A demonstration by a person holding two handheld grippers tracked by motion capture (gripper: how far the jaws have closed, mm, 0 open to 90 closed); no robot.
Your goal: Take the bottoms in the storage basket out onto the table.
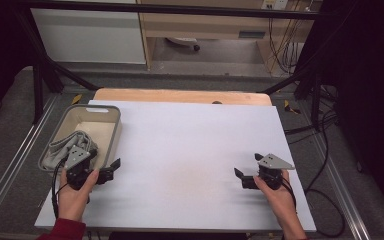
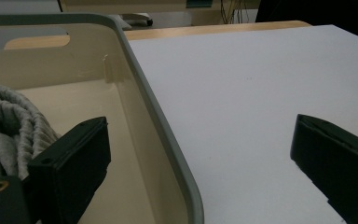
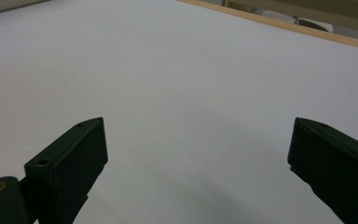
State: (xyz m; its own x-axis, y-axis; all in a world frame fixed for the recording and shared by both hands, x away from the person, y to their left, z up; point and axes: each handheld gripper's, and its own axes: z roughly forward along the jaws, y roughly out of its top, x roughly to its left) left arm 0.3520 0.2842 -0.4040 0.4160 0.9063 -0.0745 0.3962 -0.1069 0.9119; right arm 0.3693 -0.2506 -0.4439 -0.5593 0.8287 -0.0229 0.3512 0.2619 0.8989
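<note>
Fingers on your left gripper [image 1: 111, 170] stand wide apart with nothing between them: in the left gripper view one finger [image 2: 72, 161] hangs over the inside of the basket [image 2: 161, 121], the other [image 2: 335, 168] over the white surface [image 2: 251, 93], so the grey rim runs between them. Your right gripper [image 1: 241, 176] is likewise spread and empty, its fingers [image 3: 70, 163] over bare surface well away from the basket.

Just beside your left fingers, the grey knitted cloth [image 2: 7, 130] lies bunched in the near end of the basket; the far end of the basket is bare. In the high view the basket [image 1: 109, 108] sits at the left edge of the surface, and your left hand [image 1: 75, 192] holds the gripper at its near right corner.

Judging from this, you are at the approach, before any grasp: the cloth is untouched. The next move calls for swinging your left gripper inward over the rim so both fingers clear the wall, dipping them onto a raised fold, then clenching. Your right gripper seems best kept ready on the open surface to receive or spread the cloth.
</note>
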